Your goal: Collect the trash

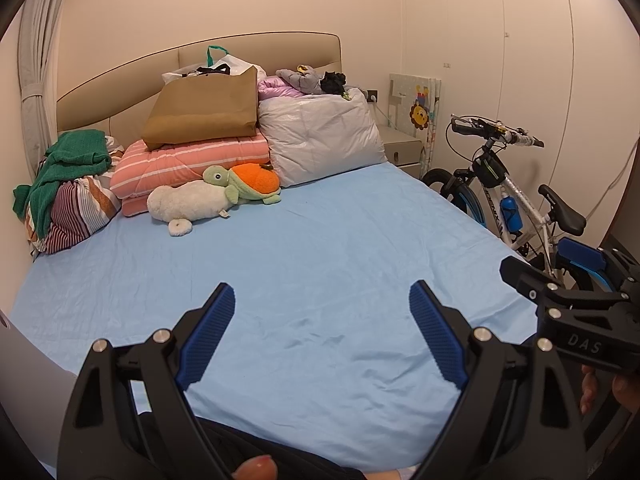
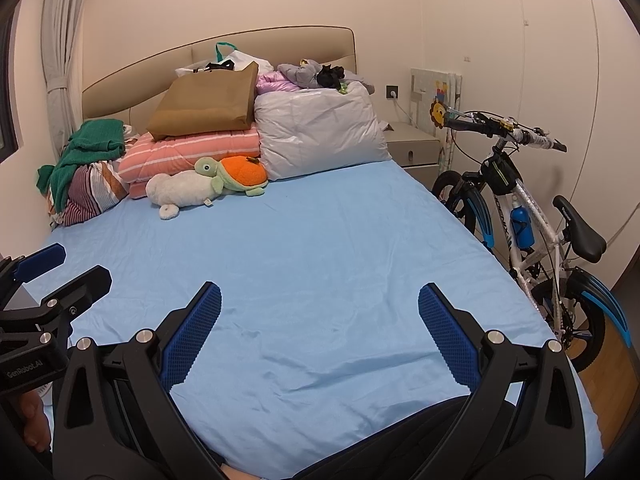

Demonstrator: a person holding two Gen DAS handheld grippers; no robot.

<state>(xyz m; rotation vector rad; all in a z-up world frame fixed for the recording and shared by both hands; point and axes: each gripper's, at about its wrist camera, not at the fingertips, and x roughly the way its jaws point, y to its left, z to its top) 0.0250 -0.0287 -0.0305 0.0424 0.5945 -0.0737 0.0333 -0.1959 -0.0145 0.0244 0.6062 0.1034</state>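
My left gripper (image 1: 322, 296) is open and empty, held over the foot of a bed with a light blue sheet (image 1: 312, 264). My right gripper (image 2: 320, 300) is open and empty too, beside it over the same sheet (image 2: 320, 240). Each gripper shows at the edge of the other's view: the right one in the left wrist view (image 1: 568, 280), the left one in the right wrist view (image 2: 52, 272). No loose trash shows on the sheet. A brown paper bag (image 1: 204, 110) with a white plastic bag (image 1: 232, 62) behind it lies on folded bedding at the headboard.
A pink striped quilt (image 1: 192, 160), a grey pillow (image 1: 320, 132), a plush turtle (image 1: 240, 182), a white plush (image 1: 184, 204) and green clothes (image 1: 68, 160) fill the head of the bed. A bicycle (image 2: 532, 208) and a nightstand (image 2: 412, 144) stand to the right.
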